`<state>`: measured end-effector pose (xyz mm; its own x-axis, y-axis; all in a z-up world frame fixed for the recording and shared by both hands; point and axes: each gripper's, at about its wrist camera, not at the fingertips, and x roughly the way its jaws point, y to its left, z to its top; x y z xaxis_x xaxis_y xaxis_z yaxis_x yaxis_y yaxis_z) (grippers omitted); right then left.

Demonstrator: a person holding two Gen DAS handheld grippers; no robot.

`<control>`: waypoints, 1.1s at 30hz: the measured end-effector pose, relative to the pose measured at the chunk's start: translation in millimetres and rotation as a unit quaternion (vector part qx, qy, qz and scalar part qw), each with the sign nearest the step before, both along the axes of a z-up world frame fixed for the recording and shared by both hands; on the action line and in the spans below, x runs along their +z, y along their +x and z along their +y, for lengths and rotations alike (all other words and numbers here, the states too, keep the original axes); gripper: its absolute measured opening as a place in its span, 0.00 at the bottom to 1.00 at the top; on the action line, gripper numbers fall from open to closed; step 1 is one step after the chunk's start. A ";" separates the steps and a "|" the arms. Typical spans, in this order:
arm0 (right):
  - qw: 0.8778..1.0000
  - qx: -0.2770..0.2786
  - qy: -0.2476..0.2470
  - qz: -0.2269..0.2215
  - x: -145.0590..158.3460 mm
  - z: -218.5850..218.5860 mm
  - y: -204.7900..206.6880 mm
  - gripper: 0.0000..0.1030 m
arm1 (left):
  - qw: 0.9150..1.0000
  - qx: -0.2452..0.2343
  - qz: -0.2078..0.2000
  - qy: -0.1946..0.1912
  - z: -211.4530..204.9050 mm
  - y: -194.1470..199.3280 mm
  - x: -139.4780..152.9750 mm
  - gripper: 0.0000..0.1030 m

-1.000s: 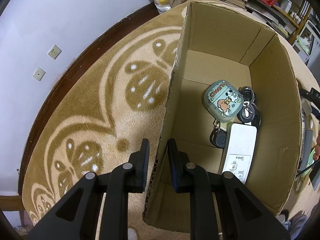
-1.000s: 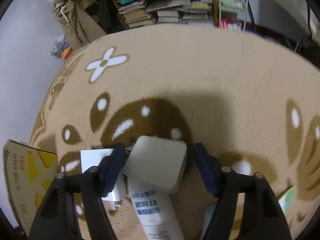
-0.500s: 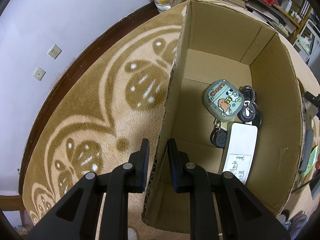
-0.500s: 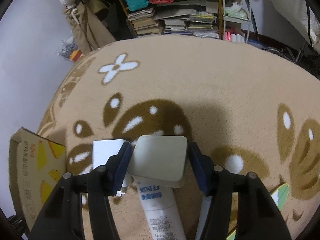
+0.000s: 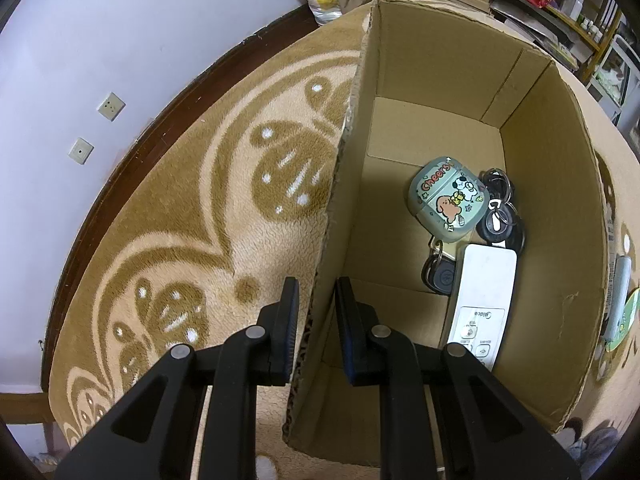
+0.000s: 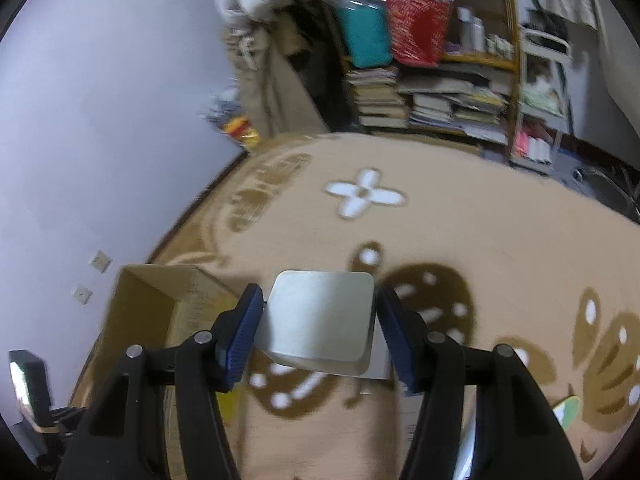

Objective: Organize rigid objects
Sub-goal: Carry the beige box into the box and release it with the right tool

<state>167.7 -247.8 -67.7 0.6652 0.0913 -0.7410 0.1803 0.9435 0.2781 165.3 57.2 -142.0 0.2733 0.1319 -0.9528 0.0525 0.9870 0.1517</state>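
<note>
Right gripper (image 6: pixel 318 328), clamped on the pale square rigid box (image 6: pixel 320 320), has lifted it off the carpet toward the brown cardboard box (image 5: pixel 560 240), whose near left wall the left gripper (image 5: pixel 316 312) pinches

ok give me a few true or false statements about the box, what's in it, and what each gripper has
1. The left gripper clamps the cardboard box wall. True.
2. The right gripper is empty. False: it holds a white square case.
3. A white remote lies in the box. True.
4. The cartoon earbud case sits on the rug. False: it is in the box beside the keys.
</note>
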 end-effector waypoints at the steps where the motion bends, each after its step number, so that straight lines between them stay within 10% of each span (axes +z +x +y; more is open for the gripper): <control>1: 1.000 0.011 -0.001 -0.008 6.1 8.7 -0.1 0.61 | 1.000 0.000 0.000 0.000 0.0 -0.2 -0.1 0.17; 33: 0.981 0.181 -0.046 -0.059 -7.5 136.1 -22.1 0.61 | 1.000 0.002 0.001 -0.001 2.9 1.1 0.7 0.19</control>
<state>145.6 -111.7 -75.1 0.6831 0.2739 -0.6771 -0.1997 0.9617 0.1875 166.4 60.2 -141.3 0.2702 0.1305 -0.9539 0.0492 0.9876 0.1490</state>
